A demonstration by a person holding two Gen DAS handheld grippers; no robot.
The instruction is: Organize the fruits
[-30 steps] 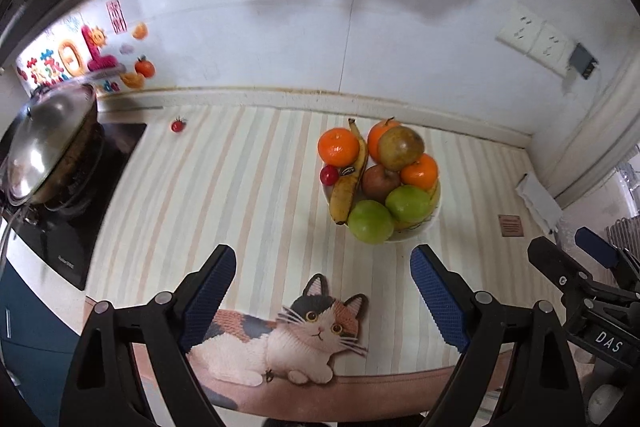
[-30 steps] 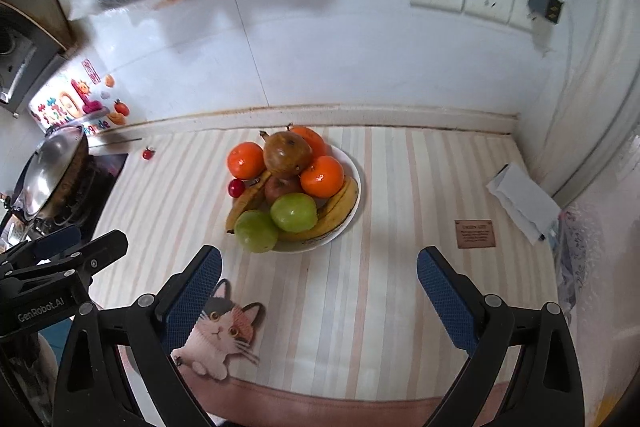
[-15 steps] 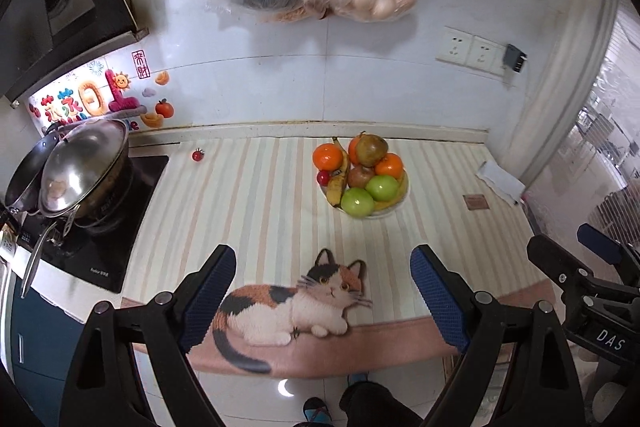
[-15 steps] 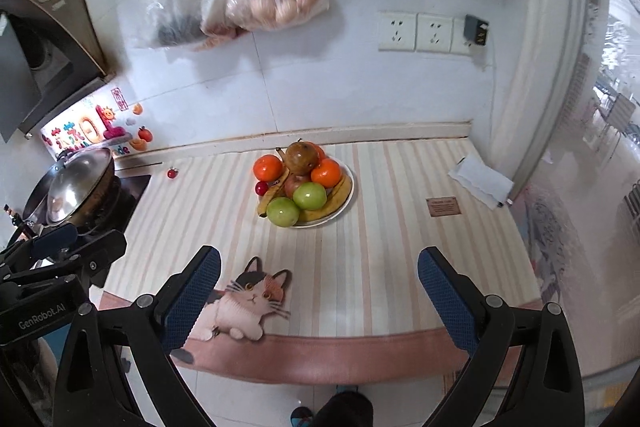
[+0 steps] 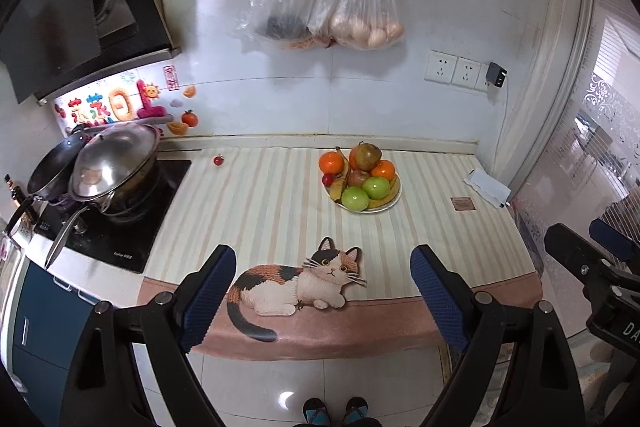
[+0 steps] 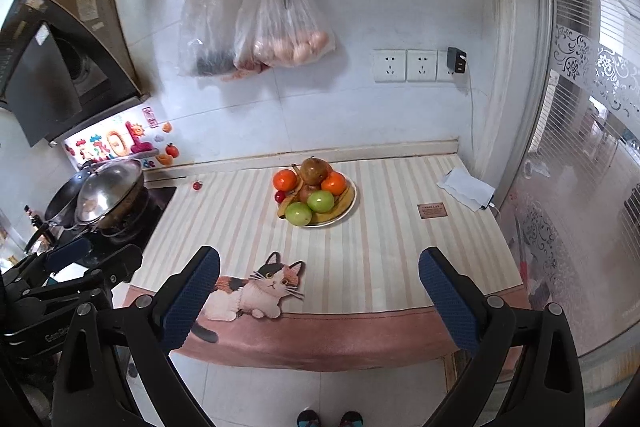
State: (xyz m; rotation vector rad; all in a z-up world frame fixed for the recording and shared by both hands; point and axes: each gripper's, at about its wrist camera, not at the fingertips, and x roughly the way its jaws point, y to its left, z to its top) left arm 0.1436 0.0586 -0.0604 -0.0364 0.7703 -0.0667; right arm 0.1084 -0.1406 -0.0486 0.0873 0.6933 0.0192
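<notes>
— Striped cloth covers the table (image 5: 280, 211), white tiled wall behind it. How are your claws?

— Both spread wide with nothing between the pads. My left claw (image 5: 322, 301) hangs over the near edge of the table, above the cat picture (image 5: 298, 281) on the cloth, tilted downward. My right claw (image 6: 320, 301) sits beside it in much the same pose, well apart from any fruit.

— And the fruit?

— Heaped on the plate (image 5: 390, 205) towards the back of the table: two green apples (image 5: 355, 198) in front, oranges (image 5: 332, 162) and a brownish pear (image 5: 367, 155) on top, bananas (image 5: 386, 197) curling round the rim, something small and red tucked at the left side.

— So you're finished?

— Nearly everything looks gathered, I'd judge. One small red fruit (image 5: 218, 159) (a cherry tomato, perhaps) lies alone near the stove (image 5: 120, 239), well apart from the plate. Whether it belongs in the pile I can't tell; if so, that's the only piece left.
</notes>
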